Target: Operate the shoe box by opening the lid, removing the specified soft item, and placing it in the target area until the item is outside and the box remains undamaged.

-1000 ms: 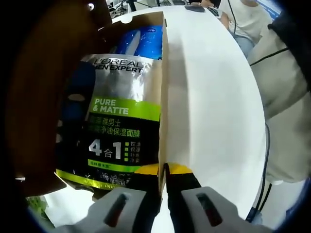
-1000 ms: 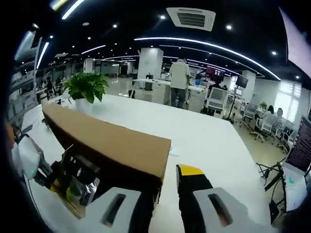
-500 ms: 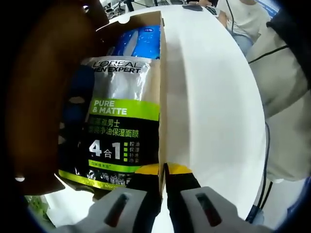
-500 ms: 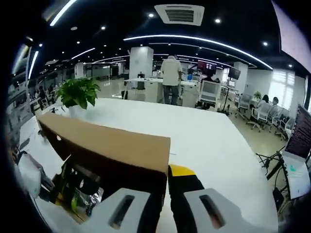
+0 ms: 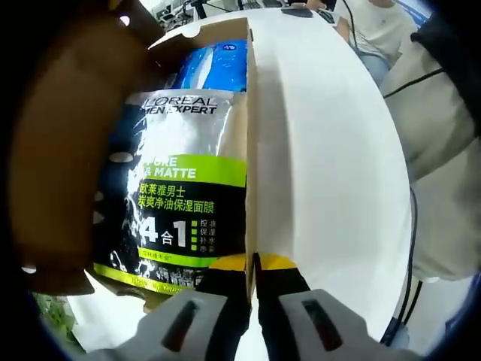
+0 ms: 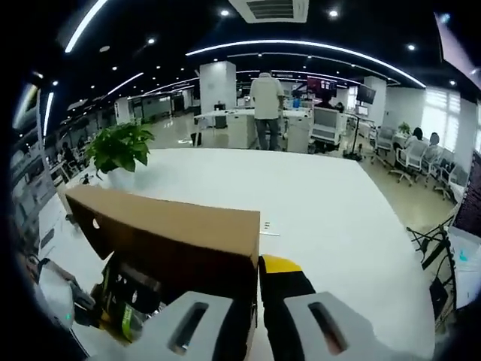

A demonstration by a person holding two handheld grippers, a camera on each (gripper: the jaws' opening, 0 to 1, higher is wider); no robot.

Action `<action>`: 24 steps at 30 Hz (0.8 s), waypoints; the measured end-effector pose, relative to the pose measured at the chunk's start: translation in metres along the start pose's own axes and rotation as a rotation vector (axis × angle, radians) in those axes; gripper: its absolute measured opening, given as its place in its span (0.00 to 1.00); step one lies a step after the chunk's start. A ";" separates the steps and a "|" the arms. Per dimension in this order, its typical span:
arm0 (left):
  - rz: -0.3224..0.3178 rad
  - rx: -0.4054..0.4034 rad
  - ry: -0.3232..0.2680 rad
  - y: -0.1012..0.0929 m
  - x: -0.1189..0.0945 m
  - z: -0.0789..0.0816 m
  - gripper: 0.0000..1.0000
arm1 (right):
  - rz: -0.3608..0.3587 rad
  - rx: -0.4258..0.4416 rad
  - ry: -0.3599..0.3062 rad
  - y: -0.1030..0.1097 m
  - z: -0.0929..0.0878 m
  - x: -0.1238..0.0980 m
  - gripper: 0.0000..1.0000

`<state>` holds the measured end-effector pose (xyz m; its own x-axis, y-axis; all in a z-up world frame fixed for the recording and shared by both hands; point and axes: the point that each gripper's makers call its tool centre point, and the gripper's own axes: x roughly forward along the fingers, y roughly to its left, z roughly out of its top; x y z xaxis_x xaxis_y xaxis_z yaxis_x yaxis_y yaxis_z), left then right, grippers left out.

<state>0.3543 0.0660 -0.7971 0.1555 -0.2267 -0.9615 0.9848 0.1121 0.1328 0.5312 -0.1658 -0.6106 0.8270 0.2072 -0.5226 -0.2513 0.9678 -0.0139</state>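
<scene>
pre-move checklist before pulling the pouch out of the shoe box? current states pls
1. Lid open: ok, raised with the box interior exposed.
2. Left gripper hold on the shoe box: ok, jaws pinch the box's side wall.
3. Right gripper hold: ok, jaws clamp the lid's edge; it is not free to pick.
4. Face mask pouch reachable: ok, it lies on top inside the box, over a blue pack.
5. Placement area: ok, bare white table right beside the box.
6. Box damage: cannot tell, the clamped wall and lid edge are hidden by the jaws.
</scene>
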 end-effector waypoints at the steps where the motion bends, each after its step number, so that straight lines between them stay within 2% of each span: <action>1: 0.000 -0.001 0.000 0.000 0.000 0.000 0.01 | 0.001 0.000 0.000 0.000 0.000 0.001 0.00; 7: -0.002 -0.001 0.001 0.000 0.000 0.000 0.01 | 0.013 -0.003 0.016 -0.005 0.004 0.014 0.00; 16: -0.002 -0.002 0.003 0.000 0.000 0.000 0.01 | 0.034 0.012 0.055 -0.003 0.005 0.016 0.00; 24: -0.002 -0.002 0.004 0.000 0.000 0.000 0.01 | 0.032 0.021 0.122 -0.007 0.007 0.032 0.00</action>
<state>0.3542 0.0664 -0.7972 0.1529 -0.2234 -0.9627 0.9850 0.1136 0.1301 0.5628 -0.1647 -0.6212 0.7513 0.2201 -0.6222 -0.2649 0.9640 0.0210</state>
